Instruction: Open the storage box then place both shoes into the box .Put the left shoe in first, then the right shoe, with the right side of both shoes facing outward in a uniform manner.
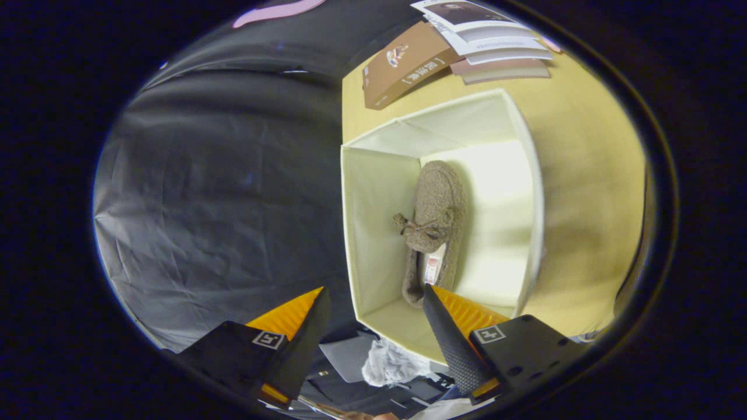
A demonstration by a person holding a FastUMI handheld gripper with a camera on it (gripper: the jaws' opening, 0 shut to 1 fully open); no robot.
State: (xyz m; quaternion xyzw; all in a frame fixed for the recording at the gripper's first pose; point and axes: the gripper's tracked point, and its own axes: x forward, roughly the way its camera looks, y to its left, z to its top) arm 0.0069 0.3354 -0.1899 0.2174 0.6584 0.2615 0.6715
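On a yellow table (583,175) beside the black cloth wall, an open cream box (373,221) holds one fuzzy brown shoe (437,216), its heel hidden behind the gripper (373,303), whose fingers are spread and empty.

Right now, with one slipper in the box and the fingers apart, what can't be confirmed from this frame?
- Second shoe: whereabouts unknown.
- Slipper in the storage box: heel end hidden behind one finger of the open, empty gripper, so left or right is unclear.
- Grey fluffy thing below the fingers: cut off, unidentifiable.
- Booklets on the table: print too small.
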